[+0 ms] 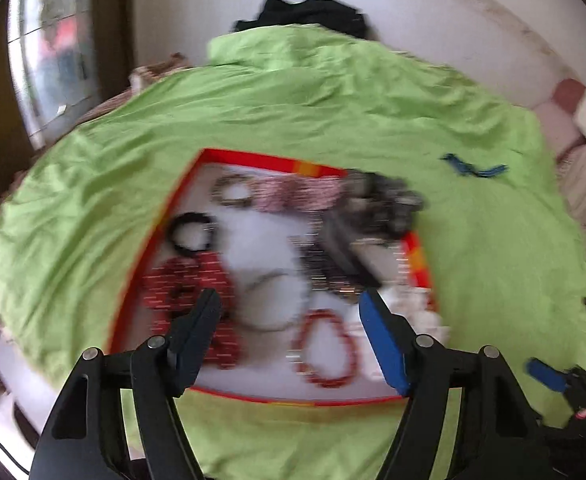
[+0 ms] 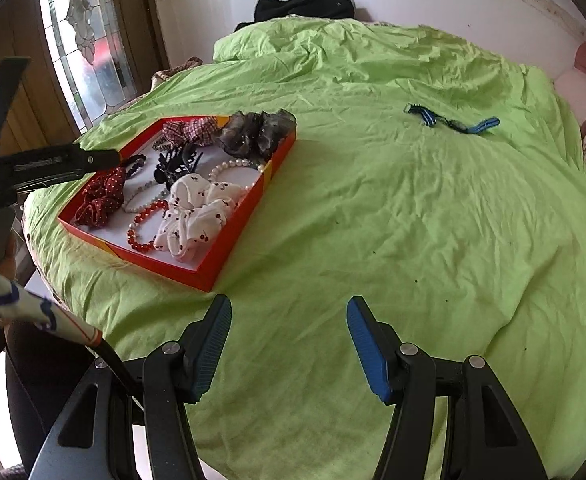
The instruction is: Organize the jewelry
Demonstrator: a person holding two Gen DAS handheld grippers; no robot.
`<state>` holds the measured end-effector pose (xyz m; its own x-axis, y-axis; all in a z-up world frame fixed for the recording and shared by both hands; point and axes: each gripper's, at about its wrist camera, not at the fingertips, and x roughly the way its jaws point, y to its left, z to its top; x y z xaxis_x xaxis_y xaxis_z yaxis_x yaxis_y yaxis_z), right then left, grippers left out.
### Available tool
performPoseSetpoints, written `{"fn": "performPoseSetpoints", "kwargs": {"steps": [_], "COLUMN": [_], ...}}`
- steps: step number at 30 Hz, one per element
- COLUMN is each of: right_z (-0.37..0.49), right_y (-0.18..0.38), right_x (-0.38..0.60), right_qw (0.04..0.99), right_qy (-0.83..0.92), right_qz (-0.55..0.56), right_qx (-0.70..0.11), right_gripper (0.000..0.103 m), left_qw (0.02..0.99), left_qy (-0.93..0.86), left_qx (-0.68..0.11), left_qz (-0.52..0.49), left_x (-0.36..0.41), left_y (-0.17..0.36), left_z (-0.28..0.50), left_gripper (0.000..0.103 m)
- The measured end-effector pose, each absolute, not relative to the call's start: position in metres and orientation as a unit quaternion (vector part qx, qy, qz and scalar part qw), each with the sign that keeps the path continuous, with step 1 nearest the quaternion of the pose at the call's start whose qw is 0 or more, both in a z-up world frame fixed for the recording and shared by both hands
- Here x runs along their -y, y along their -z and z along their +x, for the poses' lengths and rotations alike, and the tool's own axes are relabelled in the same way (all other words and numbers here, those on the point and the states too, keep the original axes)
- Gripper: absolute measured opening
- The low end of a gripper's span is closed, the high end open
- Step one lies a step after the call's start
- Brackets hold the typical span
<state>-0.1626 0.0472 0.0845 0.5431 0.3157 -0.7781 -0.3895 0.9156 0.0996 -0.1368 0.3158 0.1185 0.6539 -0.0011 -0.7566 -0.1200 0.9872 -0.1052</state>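
Motion blur smears the red tray's [image 1: 253,159] contents in the left wrist view.

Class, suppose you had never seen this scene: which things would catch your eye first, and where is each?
First, the bright green sheet spread over the whole surface. Next, the red tray on its left part, crowded with a red dotted scrunchie, a white cherry-print scrunchie and a red bead bracelet. Then the blue striped band, alone on the sheet far to the right of the tray.
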Motion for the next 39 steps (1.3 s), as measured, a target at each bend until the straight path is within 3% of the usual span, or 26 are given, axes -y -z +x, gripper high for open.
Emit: {"fn": "performPoseSetpoints", "kwargs": {"steps": [8,14,19,23,26,32,39], "right_z": [-0.156,-0.159,-0.164,-0.171,-0.177,-0.187,-0.194], "right_y": [-0.073,-0.071,-0.073,-0.077,-0.081,-0.086,-0.088], "right_x": [-0.041,-0.033,-0.024,-0.02,-0.019,-0.018,-0.016], "right_qw": [0.873,0.874,0.878,0.881,0.885,0.889,0.891], "right_qy": [-0.194,-0.188,-0.18,-0.177,-0.176,-0.176,-0.168], "right_qz": [-0.021,-0.005,0.019,0.023,0.024,0.026,0.026], "right_qx": [-0.446,-0.448,-0.444,-0.438,-0.43,-0.421,-0.42], "right_gripper": [0.065,0.065,0.065,0.065,0.066,0.067,0.067], "left_qw": [0.888,0.878,0.913,0.944,0.957,0.966,0.973], "left_qy": [-0.026,-0.067,-0.076,-0.132,-0.177,-0.21,-0.159], "left_qx": [-0.459,-0.473,-0.4,-0.303,-0.228,-0.145,-0.162], "left_qz": [0.018,0.038,0.006,0.012,0.021,0.048,0.039], "left_x": [-0.257,-0.264,-0.275,-0.275,-0.273,-0.258,-0.238], "left_y": [-0.082,-0.078,-0.123,-0.164,-0.193,-0.226,-0.231], "left_z": [-0.109,-0.117,-0.159,-0.198,-0.226,-0.268,-0.275], "left_gripper": [0.071,0.071,0.071,0.094,0.103,0.103,0.103]}}
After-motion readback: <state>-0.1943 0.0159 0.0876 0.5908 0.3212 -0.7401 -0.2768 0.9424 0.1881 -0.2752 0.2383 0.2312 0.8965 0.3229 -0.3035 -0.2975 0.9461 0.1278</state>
